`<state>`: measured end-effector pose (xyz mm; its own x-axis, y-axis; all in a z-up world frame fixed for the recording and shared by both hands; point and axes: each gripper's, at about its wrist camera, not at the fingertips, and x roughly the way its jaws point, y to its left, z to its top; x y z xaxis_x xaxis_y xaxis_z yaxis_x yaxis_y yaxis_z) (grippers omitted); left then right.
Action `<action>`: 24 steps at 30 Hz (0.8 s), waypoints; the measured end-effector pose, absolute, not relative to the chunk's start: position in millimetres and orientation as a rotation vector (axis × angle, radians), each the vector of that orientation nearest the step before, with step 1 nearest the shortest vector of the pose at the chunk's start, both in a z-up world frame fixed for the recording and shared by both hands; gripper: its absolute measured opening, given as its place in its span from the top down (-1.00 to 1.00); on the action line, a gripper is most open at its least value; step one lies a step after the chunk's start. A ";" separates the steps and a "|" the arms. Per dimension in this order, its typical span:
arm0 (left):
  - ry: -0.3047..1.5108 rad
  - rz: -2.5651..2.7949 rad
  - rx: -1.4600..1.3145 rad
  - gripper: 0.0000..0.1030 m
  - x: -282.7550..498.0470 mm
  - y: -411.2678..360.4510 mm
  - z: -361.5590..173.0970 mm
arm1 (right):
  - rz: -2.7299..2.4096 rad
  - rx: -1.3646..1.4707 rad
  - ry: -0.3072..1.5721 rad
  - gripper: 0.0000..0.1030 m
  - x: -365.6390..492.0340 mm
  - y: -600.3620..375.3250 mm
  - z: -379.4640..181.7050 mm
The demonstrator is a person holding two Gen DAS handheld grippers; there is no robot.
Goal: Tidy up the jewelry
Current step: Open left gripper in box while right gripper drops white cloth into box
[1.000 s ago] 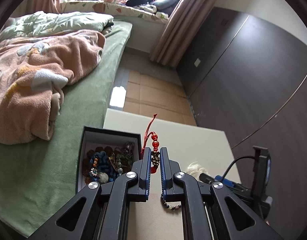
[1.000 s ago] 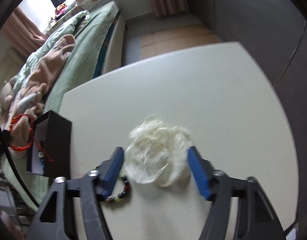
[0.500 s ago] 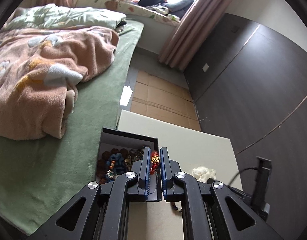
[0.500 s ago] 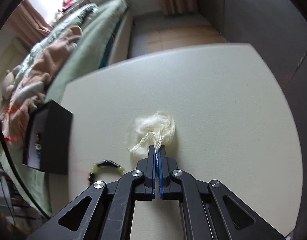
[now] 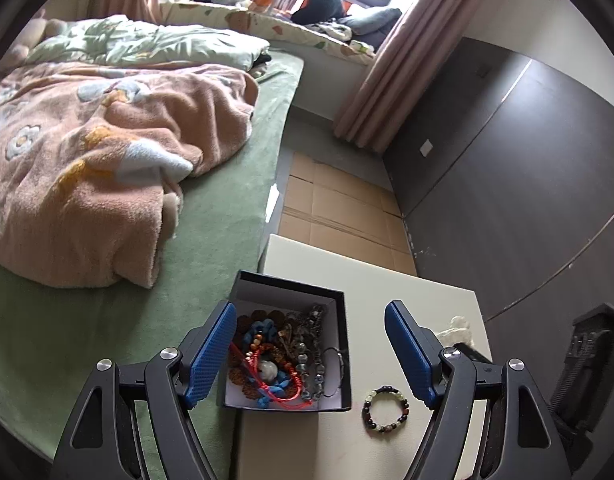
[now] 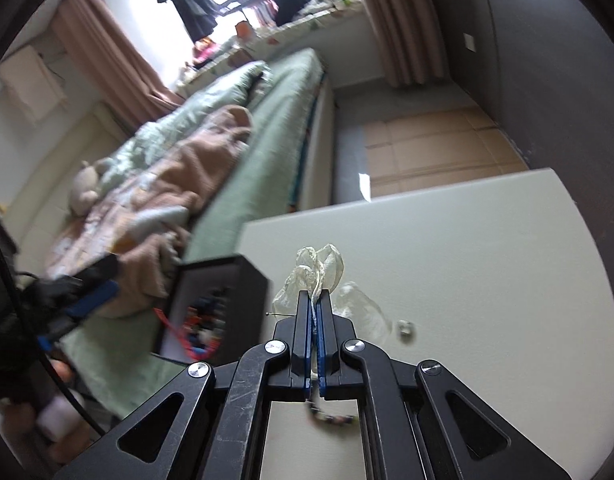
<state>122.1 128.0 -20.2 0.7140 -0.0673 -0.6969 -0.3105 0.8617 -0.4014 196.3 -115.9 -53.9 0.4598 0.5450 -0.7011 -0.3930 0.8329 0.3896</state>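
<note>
My left gripper (image 5: 311, 308) hovers over the black jewelry box (image 5: 291, 286), its jaws opening wide with nothing between them. A red cord bracelet (image 5: 277, 382) lies on top of the tangled beads inside the box. On the white table (image 5: 387, 288), right of the box, rests a dark and green bead bracelet (image 5: 385, 406). My right gripper (image 6: 315, 294) is shut on a thin white pouch (image 6: 321, 266) and holds it above the table (image 6: 487, 260). The box (image 6: 223, 292) stands to its left, the bead bracelet (image 6: 331, 418) beneath the fingers.
A small silvery item (image 6: 405, 327) lies on the table right of the pouch. A bed with a green sheet (image 5: 211, 216) and pink blanket (image 5: 107, 168) runs along the table's left edge. Dark wall panels (image 5: 507, 184) close the right side.
The left jaws spread apart and the red cord bracelet dropped into the box. The right gripper closed on the white pouch and lifted it off the table.
</note>
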 end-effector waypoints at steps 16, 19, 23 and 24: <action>0.755 0.208 -0.617 -0.50 110.3 168.0 -23.3 | 0.854 0.303 0.870 0.82 176.2 -44.0 -34.3; 0.753 0.208 -0.623 -0.50 109.5 170.2 -22.7 | 0.849 0.270 0.939 -0.33 180.2 -32.7 -47.1; 0.758 0.196 -0.622 -0.50 110.0 165.9 -22.3 | 0.810 0.292 0.929 -0.57 180.3 -49.8 -48.4; 0.761 0.190 -0.617 -0.50 110.7 163.5 -22.1 | 0.797 0.294 0.927 -0.57 180.7 -56.6 -46.9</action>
